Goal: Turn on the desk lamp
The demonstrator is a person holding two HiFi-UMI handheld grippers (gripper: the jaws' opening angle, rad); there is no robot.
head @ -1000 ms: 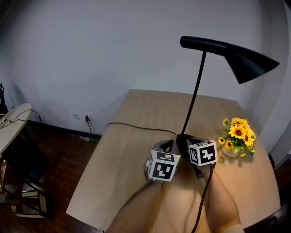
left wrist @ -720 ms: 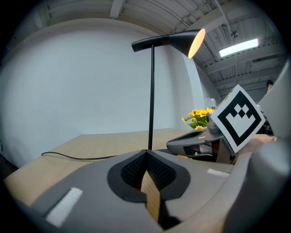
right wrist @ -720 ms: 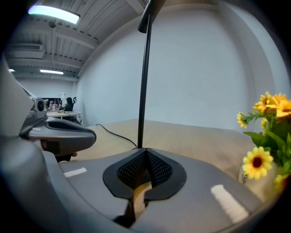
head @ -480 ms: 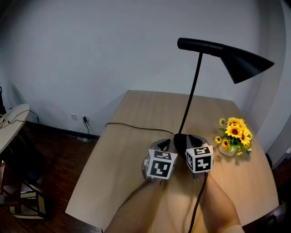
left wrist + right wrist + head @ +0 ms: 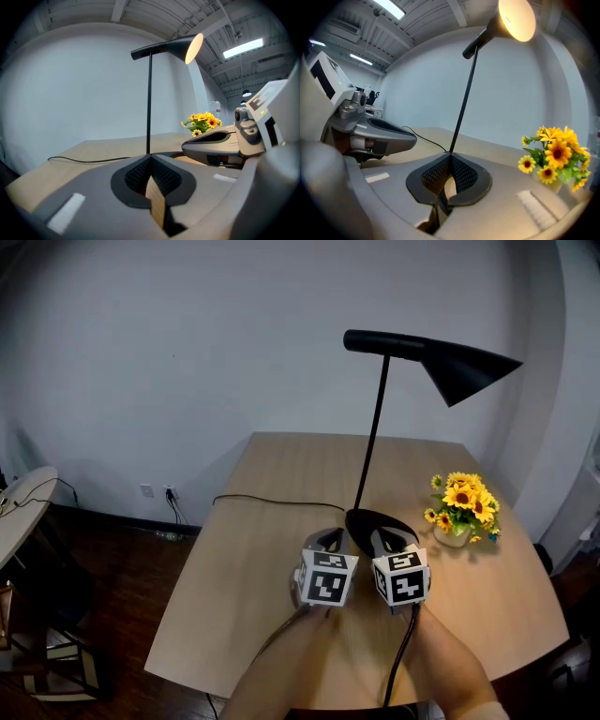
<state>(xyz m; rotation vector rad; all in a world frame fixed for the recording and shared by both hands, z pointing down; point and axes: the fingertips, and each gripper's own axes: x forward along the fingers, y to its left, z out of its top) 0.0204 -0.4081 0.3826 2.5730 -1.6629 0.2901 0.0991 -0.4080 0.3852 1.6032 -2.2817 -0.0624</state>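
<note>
The black desk lamp stands on the wooden table (image 5: 262,568), with its round base (image 5: 373,519), thin stem (image 5: 371,446) and cone shade (image 5: 461,369). The inside of the shade glows warm in the left gripper view (image 5: 194,47) and in the right gripper view (image 5: 516,18), so the lamp is lit. My left gripper (image 5: 329,542) is shut and empty, just left of the base. My right gripper (image 5: 386,543) is shut and empty at the base's near edge. In both gripper views the pads (image 5: 157,176) (image 5: 461,173) meet with nothing between them.
A small pot of yellow sunflowers (image 5: 459,507) stands right of the lamp base. The lamp's black cable (image 5: 272,502) runs left across the table and over its edge. A white wall rises behind the table. A pale side table (image 5: 23,498) stands at the far left on the dark floor.
Both grippers have drawn back toward me. The right one has come off the lamp base, which now shows in front of it. The head view has shifted.
</note>
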